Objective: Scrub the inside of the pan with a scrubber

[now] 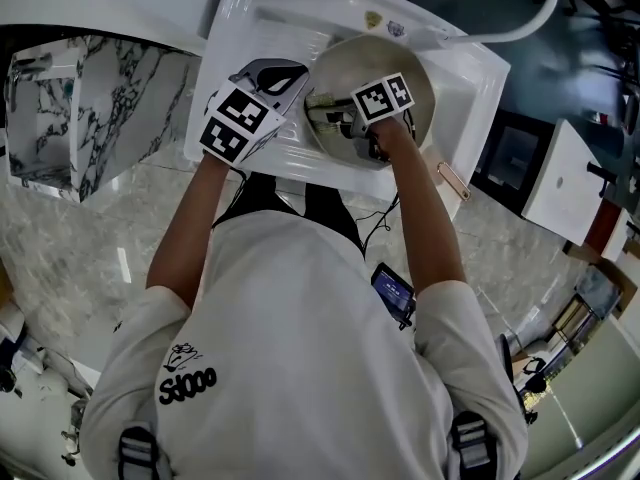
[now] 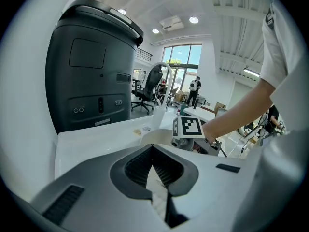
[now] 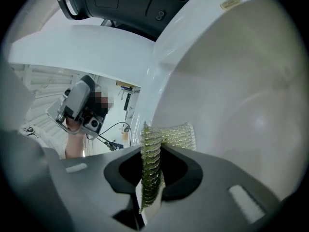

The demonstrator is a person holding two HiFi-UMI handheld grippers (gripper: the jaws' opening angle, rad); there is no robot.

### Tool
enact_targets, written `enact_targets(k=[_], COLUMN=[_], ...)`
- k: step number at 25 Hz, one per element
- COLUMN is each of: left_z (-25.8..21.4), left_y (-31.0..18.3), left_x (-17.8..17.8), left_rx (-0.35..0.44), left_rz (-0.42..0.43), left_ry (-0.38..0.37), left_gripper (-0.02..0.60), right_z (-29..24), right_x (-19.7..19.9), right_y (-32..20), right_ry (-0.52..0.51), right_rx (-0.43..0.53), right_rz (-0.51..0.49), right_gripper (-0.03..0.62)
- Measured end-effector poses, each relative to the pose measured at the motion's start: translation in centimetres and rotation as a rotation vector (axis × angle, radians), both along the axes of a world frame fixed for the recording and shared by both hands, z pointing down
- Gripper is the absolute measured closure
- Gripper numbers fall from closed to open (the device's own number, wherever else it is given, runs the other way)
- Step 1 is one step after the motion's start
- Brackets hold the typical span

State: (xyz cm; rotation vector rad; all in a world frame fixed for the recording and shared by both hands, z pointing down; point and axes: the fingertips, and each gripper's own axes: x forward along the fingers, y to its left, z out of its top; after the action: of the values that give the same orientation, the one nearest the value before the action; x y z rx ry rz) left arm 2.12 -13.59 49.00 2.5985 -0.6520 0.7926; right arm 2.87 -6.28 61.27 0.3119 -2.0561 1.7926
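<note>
A round pan [image 1: 385, 63] with a pale inside stands tilted in the white sink [image 1: 470, 78]. My left gripper [image 1: 300, 93] is at the pan's left edge. In the left gripper view its jaws [image 2: 157, 178] are shut on the thin pale rim of the pan [image 2: 152, 137]. My right gripper [image 1: 335, 118] reaches into the pan and is shut on a green-gold mesh scrubber [image 1: 325, 108]. In the right gripper view the scrubber [image 3: 166, 137] sticks out past the jaws [image 3: 149, 178] and lies against the pan's inner wall [image 3: 241, 81].
A curved faucet [image 1: 530, 18] arches over the sink's far right corner. A marble-patterned block [image 1: 90, 98] stands left of the sink. A large black appliance [image 2: 91, 66] stands behind the sink. A small clip [image 1: 452, 180] lies on the sink's near rim.
</note>
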Motion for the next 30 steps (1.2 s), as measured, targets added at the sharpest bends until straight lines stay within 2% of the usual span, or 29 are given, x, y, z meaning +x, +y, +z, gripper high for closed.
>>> enact_targets(k=[5,10,16,20,26,28,30], left_z=[0.3,0.6,0.3,0.3,0.2,0.3,0.3], left_y=[0.2,0.3,0.5,0.5,0.5,0.6,0.7], left_x=[-0.4,-0.6,-0.5,-0.4,-0.1,0.1,0.1], left_rx=[-0.006,-0.013,-0.014,-0.016,-0.013,-0.014,-0.017], left_rz=[0.006,0.011,0.021,0.022,0.029,0.035,0.040], left_ry=[-0.013,-0.022,-0.005,-0.001,0.006,0.008,0.016], left_gripper=[0.575,0.575,0.575,0.575,0.575,0.575,0.575], right_z=[0.5,0.9,-0.1,0.1,0.7,0.6,0.6], right_x=[0.4,1.3,2.7,3.4,6.7,7.9,8.5], right_y=[-1.7,-5.1,-8.9,-9.7,-11.4,-12.1,-12.4], right_ry=[0.028,0.098,0.100,0.130,0.222,0.287,0.365], right_rx=[0.066,0.208,0.291,0.333,0.415,0.478,0.548], right_rz=[0.070,0.158,0.340,0.361,0.429,0.420,0.361], right_gripper=[0.519,0.519,0.519,0.519,0.519,0.519,0.519])
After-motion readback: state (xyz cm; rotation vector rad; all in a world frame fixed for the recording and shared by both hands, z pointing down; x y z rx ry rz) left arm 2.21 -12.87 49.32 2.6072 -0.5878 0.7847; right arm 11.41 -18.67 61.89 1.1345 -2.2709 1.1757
